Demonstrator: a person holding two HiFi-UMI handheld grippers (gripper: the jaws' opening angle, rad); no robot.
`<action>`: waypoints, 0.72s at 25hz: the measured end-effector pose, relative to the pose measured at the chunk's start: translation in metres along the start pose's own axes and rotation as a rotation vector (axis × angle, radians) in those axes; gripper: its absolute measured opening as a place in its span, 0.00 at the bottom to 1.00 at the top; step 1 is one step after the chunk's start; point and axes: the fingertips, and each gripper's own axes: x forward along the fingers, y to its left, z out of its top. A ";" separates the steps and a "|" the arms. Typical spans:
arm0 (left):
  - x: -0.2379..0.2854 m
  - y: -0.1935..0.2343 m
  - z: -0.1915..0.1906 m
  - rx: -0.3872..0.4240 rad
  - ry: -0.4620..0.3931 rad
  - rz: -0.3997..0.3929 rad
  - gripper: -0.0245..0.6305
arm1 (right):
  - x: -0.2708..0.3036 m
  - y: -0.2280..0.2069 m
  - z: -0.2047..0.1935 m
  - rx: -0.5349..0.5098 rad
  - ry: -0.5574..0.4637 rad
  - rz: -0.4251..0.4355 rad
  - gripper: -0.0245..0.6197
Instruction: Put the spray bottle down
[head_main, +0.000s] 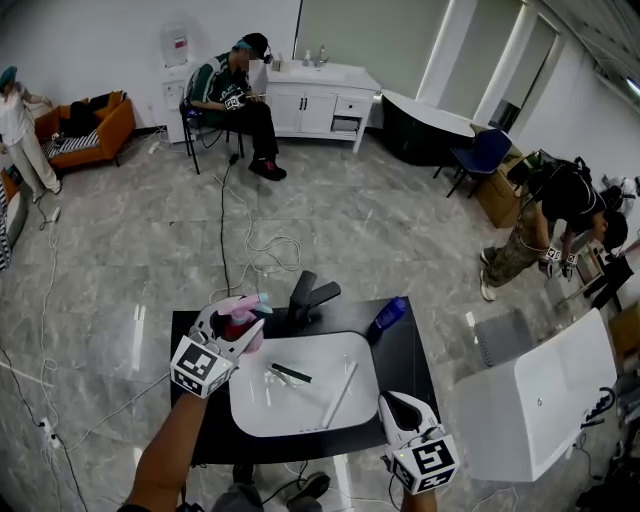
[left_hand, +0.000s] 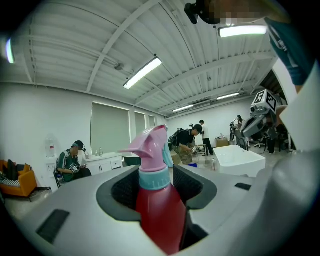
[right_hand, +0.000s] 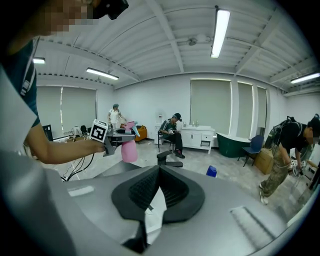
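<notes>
The spray bottle has a red-pink body, a light blue collar and a pink trigger head. It stands upright between the jaws of my left gripper, which is shut on it. In the head view the spray bottle hangs over the back left part of the black table, beside the white tray. In the right gripper view the spray bottle shows at the left, still in the air. My right gripper is at the table's front right corner, jaws together and holding nothing.
A black stand and a blue object sit at the table's back edge. A dark pen-like item and a white stick lie in the tray. A white tub stands right of the table. Cables cross the floor.
</notes>
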 end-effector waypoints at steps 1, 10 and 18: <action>0.005 0.001 -0.006 -0.003 -0.001 0.002 0.35 | 0.004 -0.001 -0.006 0.007 -0.005 0.005 0.05; 0.044 0.011 -0.056 -0.013 0.016 0.010 0.35 | 0.027 -0.009 -0.033 0.034 0.042 -0.018 0.05; 0.071 0.018 -0.092 -0.013 0.031 0.020 0.35 | 0.045 -0.006 -0.061 0.054 0.047 0.011 0.05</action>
